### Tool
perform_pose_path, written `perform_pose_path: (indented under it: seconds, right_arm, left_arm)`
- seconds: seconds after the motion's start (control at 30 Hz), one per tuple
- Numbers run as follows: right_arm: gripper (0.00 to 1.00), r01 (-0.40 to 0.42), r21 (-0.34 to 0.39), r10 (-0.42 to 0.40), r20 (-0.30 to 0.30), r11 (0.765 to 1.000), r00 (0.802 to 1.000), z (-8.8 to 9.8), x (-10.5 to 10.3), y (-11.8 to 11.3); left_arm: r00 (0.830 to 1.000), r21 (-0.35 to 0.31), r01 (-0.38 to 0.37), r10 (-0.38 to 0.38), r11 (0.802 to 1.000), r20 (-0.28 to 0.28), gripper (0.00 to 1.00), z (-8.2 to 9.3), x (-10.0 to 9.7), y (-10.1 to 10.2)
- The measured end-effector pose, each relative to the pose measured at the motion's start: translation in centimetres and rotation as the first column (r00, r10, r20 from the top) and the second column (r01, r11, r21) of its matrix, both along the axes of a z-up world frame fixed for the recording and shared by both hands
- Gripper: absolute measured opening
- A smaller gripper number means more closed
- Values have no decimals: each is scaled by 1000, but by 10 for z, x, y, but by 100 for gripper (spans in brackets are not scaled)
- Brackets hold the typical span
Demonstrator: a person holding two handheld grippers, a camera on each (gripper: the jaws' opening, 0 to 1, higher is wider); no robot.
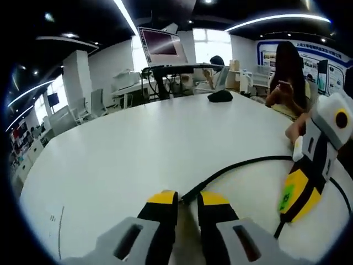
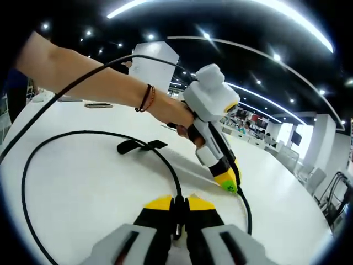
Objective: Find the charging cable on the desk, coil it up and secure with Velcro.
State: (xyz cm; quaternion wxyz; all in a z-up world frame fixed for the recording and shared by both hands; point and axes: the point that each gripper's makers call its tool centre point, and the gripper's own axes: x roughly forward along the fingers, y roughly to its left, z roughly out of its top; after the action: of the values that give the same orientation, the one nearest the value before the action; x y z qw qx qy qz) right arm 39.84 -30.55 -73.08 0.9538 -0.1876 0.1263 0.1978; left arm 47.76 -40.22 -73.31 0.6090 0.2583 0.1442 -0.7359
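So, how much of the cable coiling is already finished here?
Found and gripped: both the left gripper and the right gripper pinch the black cable. In hand: one wide loop lies on the table. Left: tighten the coil and wrap the Velcro strap.

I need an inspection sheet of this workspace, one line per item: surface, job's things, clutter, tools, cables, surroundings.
Surface: white table, large, rounded edge.
Job's things: black charging cable lying in a big loop on the table; black Velcro strap on the cable, not closed around a coil.
Clutter: dark object at the far side of the table; flat item near the far edge.
Tools: left tool shut on the cable; right tool shut on the cable.
Cables: one, the charging cable; part rises off the table past the person's forearm.
Surroundings: open office, ceiling light strips, monitor, seated people.
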Motion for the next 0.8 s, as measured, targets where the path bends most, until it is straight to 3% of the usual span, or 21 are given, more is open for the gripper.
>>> perform_pose_path:
  seconds: [0.13, 0.3, 0.4, 0.6, 0.8]
  right_arm:
    - [10, 0, 0, 0, 0, 1000, 1000, 0, 0, 1]
    - [10, 0, -1, 0, 1, 1000, 1000, 1, 1, 2]
    - [10, 1, -2, -1, 1, 1000, 1000, 1, 1, 3]
    - [10, 0, -1, 0, 0, 1000, 1000, 1, 0, 5]
    - [10, 1, -1, -1, 0, 1000, 1000, 1, 0, 7]
  left_arm:
    - [999, 36, 13, -14, 999, 32, 3, -2, -1, 2]
    - [992, 73, 72, -79, 995, 100, 12, -2, -8, 2]
    - [987, 43, 94, -99, 995, 124, 18, 6, -15, -3]
    - [982, 60, 141, -147, 988, 115, 21, 8, -31, -7]
    - [983, 78, 145, -153, 986, 102, 22, 5, -32, -7]
